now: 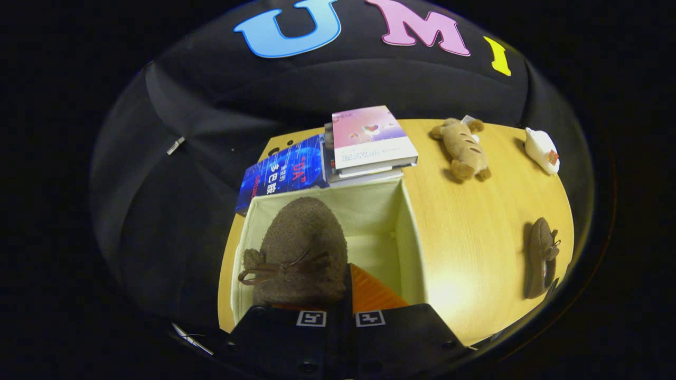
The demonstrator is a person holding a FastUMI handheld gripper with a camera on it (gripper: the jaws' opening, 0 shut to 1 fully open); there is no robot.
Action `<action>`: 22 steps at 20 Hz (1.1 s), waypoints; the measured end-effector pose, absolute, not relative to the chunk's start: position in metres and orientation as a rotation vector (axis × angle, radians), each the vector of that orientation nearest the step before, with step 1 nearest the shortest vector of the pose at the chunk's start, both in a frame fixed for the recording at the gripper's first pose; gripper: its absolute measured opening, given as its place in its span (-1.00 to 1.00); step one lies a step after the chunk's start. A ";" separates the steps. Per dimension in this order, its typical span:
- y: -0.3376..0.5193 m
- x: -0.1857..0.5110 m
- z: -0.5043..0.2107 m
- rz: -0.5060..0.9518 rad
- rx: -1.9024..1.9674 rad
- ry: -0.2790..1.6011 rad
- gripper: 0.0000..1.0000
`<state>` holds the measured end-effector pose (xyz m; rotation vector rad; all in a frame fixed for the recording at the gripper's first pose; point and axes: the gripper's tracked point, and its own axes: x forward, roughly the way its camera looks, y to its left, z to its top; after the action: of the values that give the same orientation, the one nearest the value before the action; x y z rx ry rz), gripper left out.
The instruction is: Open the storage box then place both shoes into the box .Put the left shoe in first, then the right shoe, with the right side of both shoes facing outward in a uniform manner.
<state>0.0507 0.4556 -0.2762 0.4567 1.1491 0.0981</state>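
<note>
Brown fleece shoe (302, 248) is held in the claw (340, 309), whose fingers are pinched on its heel end; its long axis runs forward from the claw, toe pointing away, over the open fabric storage box (409, 237). Second shoe (541, 258) lies on the wooden desk (475, 253), well apart to the right of the box. Next move is judged a straight lowering into the box.

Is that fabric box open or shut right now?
Open. The storage box shows its pale inner walls from above, and the shoe held by the gripper hangs over its opening.
</note>
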 end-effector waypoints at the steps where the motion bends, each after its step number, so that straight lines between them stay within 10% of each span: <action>1: 0.465 0.050 -0.281 0.099 0.462 1.160 -0.89; 7: 0.495 0.046 -0.300 0.122 0.476 1.184 -0.82; 22: 0.509 0.026 -0.295 0.295 0.524 1.201 0.84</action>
<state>0.0259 0.5089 -0.2947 0.5243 1.2013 0.2953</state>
